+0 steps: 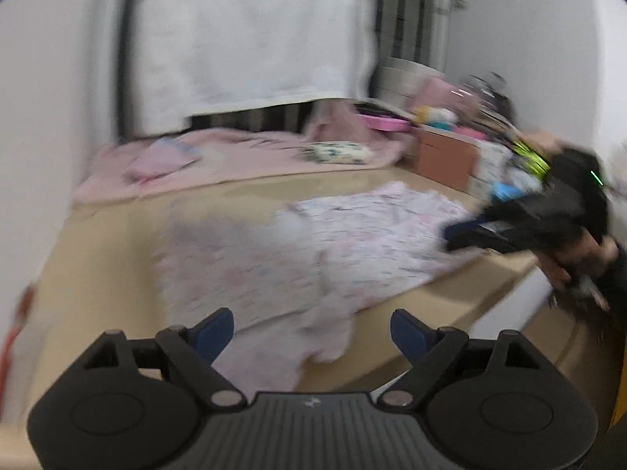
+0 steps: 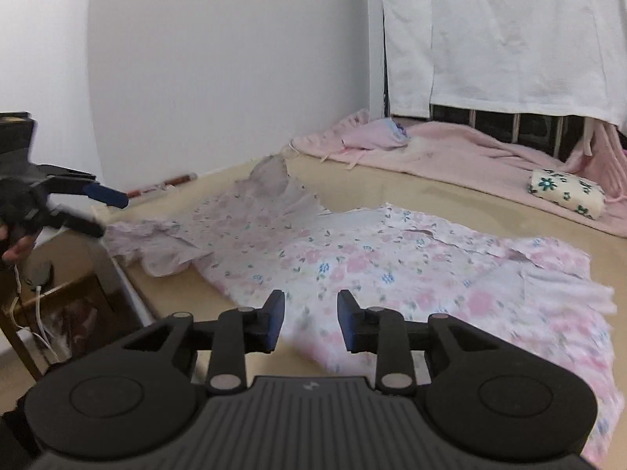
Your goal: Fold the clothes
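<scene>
A pink floral garment [image 2: 352, 258] lies spread and wrinkled on the tan bed surface [image 2: 450, 196]. In the blurred left wrist view the same garment [image 1: 313, 243] has one end drooping over the near edge. My left gripper [image 1: 313, 331] is open just short of that drooping end, with nothing between its fingers. From the right wrist view, the left gripper [image 2: 104, 213] hovers at the garment's left end, held by a hand. My right gripper [image 2: 311, 321] is open low over the garment's near edge. The left wrist view has the right gripper [image 1: 470, 231] at the garment's right side.
A pink blanket [image 2: 450, 145] and a small floral pillow [image 2: 564, 192] lie along the back under a white hanging sheet [image 2: 509, 31]. A brown box [image 1: 443, 156] and clutter stand at the right. A wooden stool [image 2: 58, 293] with cables stands beside the bed.
</scene>
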Tool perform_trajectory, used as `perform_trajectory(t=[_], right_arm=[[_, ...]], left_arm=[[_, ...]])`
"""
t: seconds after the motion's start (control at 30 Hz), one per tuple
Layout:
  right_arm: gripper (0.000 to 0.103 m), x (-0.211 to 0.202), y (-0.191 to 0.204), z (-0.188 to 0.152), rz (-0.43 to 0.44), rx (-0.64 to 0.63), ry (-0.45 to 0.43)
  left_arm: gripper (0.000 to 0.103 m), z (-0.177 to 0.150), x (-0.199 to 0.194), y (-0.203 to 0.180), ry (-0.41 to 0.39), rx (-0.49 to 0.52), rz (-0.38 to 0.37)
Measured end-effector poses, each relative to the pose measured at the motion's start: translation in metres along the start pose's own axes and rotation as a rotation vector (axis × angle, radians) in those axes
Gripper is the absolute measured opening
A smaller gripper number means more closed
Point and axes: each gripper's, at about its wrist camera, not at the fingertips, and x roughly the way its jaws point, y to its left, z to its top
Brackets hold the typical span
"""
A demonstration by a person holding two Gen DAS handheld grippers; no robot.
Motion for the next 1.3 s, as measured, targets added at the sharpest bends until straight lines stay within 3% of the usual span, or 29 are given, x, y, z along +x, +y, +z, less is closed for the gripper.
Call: perform_trajectory(t=[0.1, 0.2, 0.27, 0.33, 0.47, 0.53, 0.63, 0.87, 1.07, 1.17, 1.27, 1.3], right_arm=[[0.029, -0.002, -0.013, 0.007, -0.123, 0.009, -0.004], [0.033, -0.018, -0.052, 0.003, -0.308, 0.093, 0.017], [0.033, -0.026, -0.077, -0.003, -0.385, 0.146, 0.039], [0.033, -0.030, -0.091, -0.007, -0.395, 0.185, 0.039], [0.036, -0.008, -0.080, -0.011, -0.340, 0.184, 0.030], [0.035, 0.003, -0.075, -0.013, -0.312, 0.183, 0.026], [0.024, 0.023, -0.068, -0.017, -0.316, 0.179, 0.046], [0.020, -0.040, -0.084, -0.052, -0.394, 0.280, -0.022], [0.021, -0.101, -0.101, -0.083, -0.454, 0.375, -0.094], [0.029, -0.123, -0.086, -0.088, -0.356, 0.310, -0.121], [0.035, -0.111, -0.082, -0.088, -0.328, 0.242, -0.059], [0.034, -0.104, -0.083, -0.088, -0.333, 0.221, -0.031]], left_arm=[[0.085, 0.020, 0.037, -0.013, 0.038, -0.083, -0.007], [0.081, 0.041, 0.074, -0.026, 0.077, -0.165, -0.013], [0.076, 0.053, 0.098, -0.034, 0.078, -0.191, 0.006], [0.072, 0.061, 0.124, -0.043, 0.077, -0.159, 0.052], [0.046, 0.063, 0.169, -0.048, 0.154, -0.166, 0.117], [0.040, 0.059, 0.177, -0.048, 0.161, -0.167, 0.133], [0.027, 0.057, 0.179, -0.049, 0.164, -0.132, 0.190], [0.029, 0.058, 0.183, -0.058, 0.157, -0.062, 0.235], [0.029, 0.061, 0.177, -0.055, 0.164, -0.108, 0.273], [0.030, 0.068, 0.160, -0.064, 0.112, -0.127, 0.229], [0.044, 0.070, 0.160, -0.089, 0.095, -0.046, 0.127], [0.045, 0.069, 0.164, -0.097, 0.102, -0.013, 0.107]])
